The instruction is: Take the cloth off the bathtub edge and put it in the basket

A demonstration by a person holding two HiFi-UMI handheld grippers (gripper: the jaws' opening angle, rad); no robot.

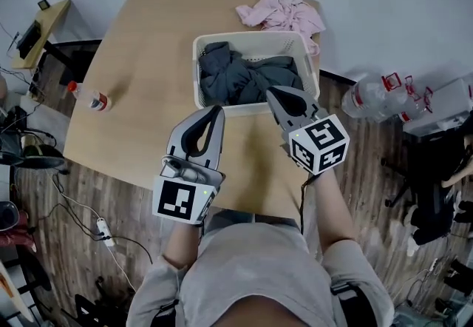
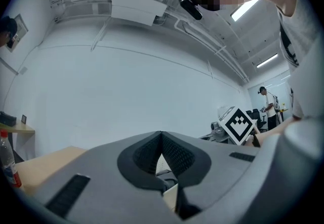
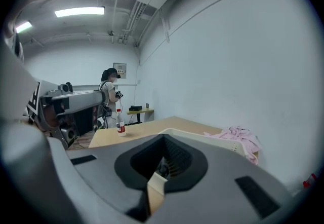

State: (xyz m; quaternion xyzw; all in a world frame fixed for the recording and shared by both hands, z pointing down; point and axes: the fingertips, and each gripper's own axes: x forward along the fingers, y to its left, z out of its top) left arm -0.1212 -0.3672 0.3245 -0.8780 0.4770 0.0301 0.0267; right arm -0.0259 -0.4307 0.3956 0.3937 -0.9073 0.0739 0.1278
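A white basket (image 1: 209,43) stands on the wooden table (image 1: 140,59) with dark grey cloth (image 1: 244,74) heaped inside. A pink cloth (image 1: 281,11) lies crumpled at the table's far edge, just behind the basket; the right gripper view shows the pink cloth (image 3: 238,137) past the basket rim (image 3: 202,136). My left gripper (image 1: 215,111) is shut and empty, its tips just short of the basket's near wall. My right gripper (image 1: 272,92) is shut with nothing in it, its tips over the basket's near right corner. In their own views, both the left gripper (image 2: 161,136) and the right gripper (image 3: 164,139) have jaws that meet.
A plastic bottle with a red cap (image 1: 92,100) lies on the table's left side. Several large water bottles (image 1: 377,96) sit on the floor to the right. Cables and a power strip (image 1: 102,228) lie on the floor at left. A person (image 3: 109,99) stands far off.
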